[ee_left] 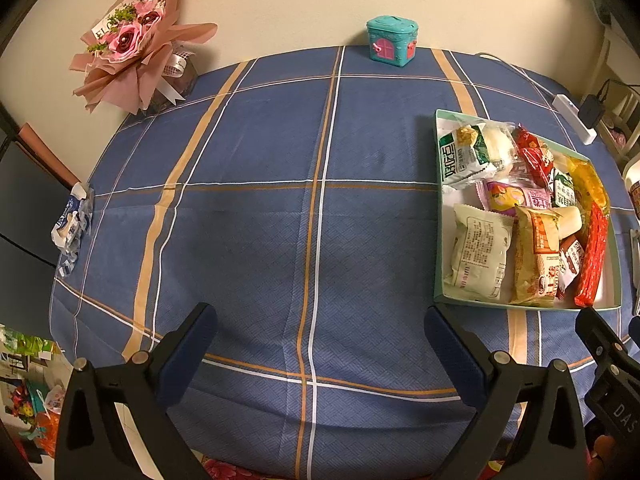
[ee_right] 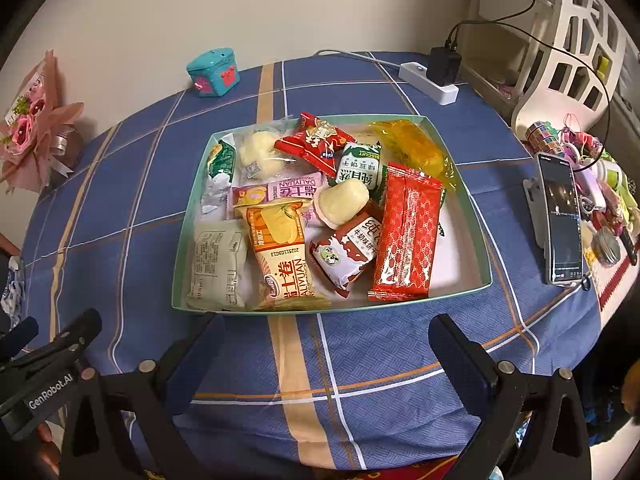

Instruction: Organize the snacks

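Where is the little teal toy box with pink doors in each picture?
Left wrist view: little teal toy box with pink doors, top middle, by the wall.
Right wrist view: same box, upper left, tilted.
Shared landmark: shallow green-rimmed snack tray.

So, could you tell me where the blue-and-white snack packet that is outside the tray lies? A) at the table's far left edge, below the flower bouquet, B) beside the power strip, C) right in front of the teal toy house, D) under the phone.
A: in the left wrist view the blue-and-white packet lies at the table's left edge, nearer the camera than the bouquet and far from the tray.
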